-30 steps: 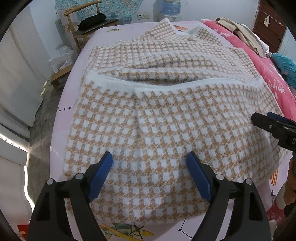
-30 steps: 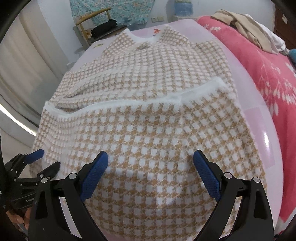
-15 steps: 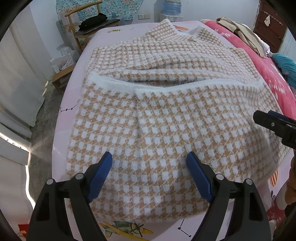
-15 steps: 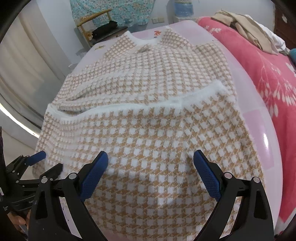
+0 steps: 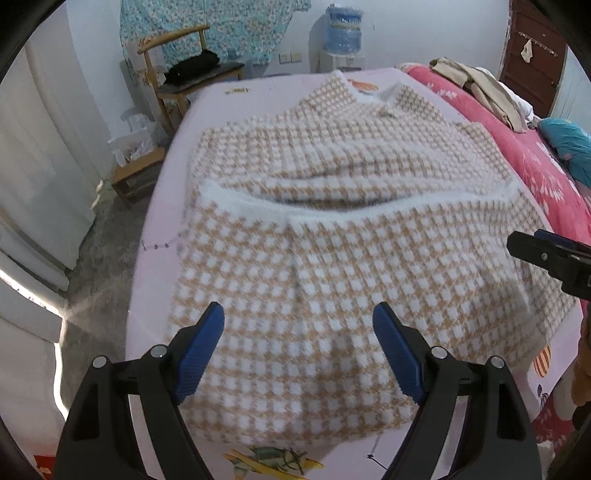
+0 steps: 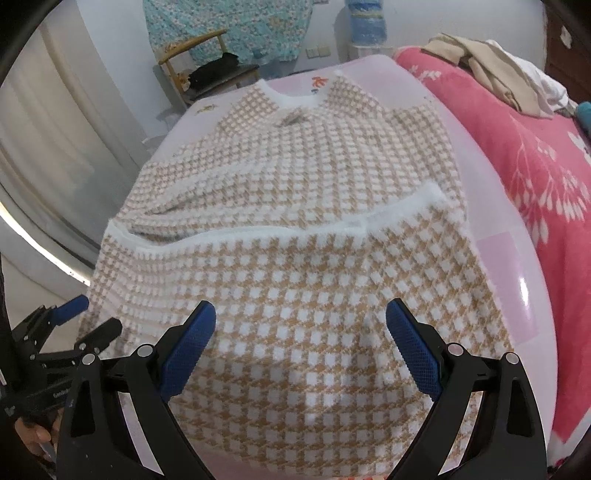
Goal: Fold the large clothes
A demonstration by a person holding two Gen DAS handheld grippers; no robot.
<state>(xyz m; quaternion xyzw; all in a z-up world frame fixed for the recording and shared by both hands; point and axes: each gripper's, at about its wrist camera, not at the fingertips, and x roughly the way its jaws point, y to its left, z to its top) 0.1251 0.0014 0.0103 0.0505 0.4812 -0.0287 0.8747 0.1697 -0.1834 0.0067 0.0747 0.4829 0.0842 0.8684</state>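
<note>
The sweater (image 5: 347, 236) was a thick, fuzzy knit in a tan-and-white check with soft white trim. It lay flat on a glossy pale pink sheet (image 5: 159, 236) printed with small cartoon figures, its near half doubled back so that a white-edged hem ran across the middle and the neckline pointed away.

The left gripper (image 5: 298, 341) hovered over the near fold with its blue ribbed pads spread wide, holding nothing. The right gripper (image 6: 301, 338) stood just as wide and empty beside it.

A pink blanket (image 6: 535, 155) with white leaf prints covered the bed's right side — crumpled beige clothes (image 6: 491, 74) lay on it. Beyond stood a wooden chair (image 5: 181, 62), a water jug (image 5: 343, 27) and a concrete floor (image 5: 107, 240).
</note>
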